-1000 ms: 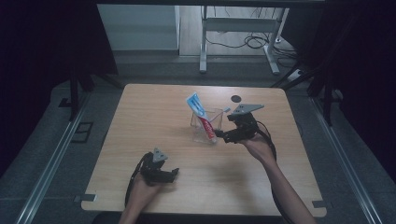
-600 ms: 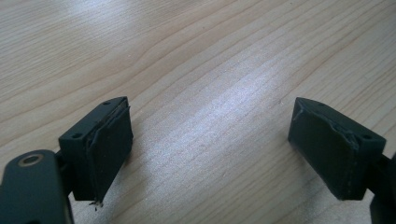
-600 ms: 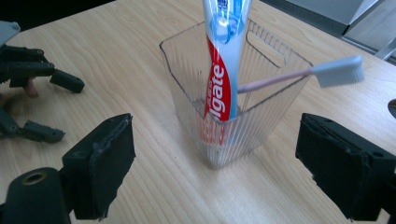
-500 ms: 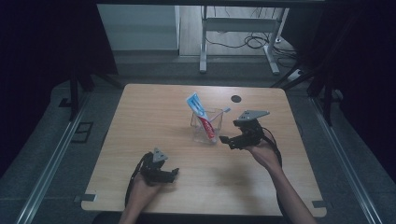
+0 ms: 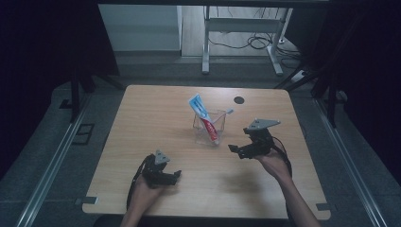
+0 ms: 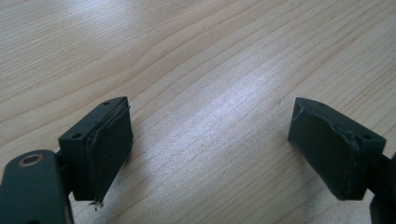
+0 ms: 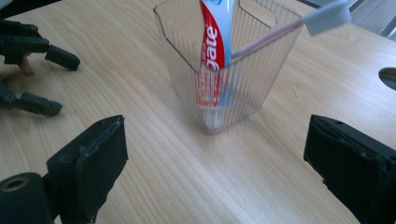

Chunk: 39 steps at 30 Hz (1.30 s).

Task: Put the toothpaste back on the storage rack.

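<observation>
The desk [image 5: 156, 118] is a pale wood-grain top standing on grey floor, with metal rails running along both sides and dark curtains closing in the room left and right. Beyond its far edge a white metal stand [image 5: 241, 28] rises among loose cables, and a small dark round spot [image 5: 239, 100] marks the desk near that edge.

Toward the far middle of the desk stands a clear ribbed cup [image 5: 209, 130], upright. A red, white and blue toothpaste tube [image 5: 203, 116] leans out of it to the left, and a toothbrush [image 5: 226, 112] lies slanted against its right rim with the head sticking out.

The right claw [image 5: 236, 150] hovers just right of the cup and nearer to the person, apart from it; in the right gripper view its jaws are spread wide with bare desk between them and the cup ahead. The left claw [image 5: 176, 176] rests low near the front edge, well apart from the cup, jaws also spread over bare wood.

A second ago the right claw sat close against the cup's right side at the toothbrush; it has since drawn back toward the person, its jaws having just been opening, nothing between them. The left claw has kept its place.
</observation>
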Motion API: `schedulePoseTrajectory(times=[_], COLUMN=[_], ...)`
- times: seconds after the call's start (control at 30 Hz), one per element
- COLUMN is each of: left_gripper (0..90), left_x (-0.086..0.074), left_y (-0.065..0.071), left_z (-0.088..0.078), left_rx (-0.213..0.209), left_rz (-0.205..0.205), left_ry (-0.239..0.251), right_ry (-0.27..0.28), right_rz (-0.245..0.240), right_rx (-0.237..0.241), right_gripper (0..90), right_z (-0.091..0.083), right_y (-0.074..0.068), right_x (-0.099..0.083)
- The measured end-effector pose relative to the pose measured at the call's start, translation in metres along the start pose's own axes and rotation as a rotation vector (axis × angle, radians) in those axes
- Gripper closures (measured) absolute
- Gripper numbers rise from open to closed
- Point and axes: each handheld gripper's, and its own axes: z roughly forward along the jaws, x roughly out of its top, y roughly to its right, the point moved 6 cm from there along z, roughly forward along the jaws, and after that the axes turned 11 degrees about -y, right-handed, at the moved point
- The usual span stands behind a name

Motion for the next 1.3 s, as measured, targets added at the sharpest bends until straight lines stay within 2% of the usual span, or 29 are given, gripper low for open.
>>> schedulePoseTrajectory(times=[0.63, 1.3], left_gripper=[13.8, 13.8], left_x=[0.000, -0.001], left_y=[0.000, 0.000], left_z=[0.000, 0.000], left_rx=[-0.001, 0.003], left_rz=[-0.004, -0.008], left_ry=[0.000, -0.003], right_ry=[-0.023, -0.048], right_rz=[0.043, 0.083], right_rx=[-0.049, -0.054], right_gripper=[5.4, 5.6], right_z=[-0.015, -0.008], right_y=[0.006, -0.002], right_x=[-0.054, -0.105])
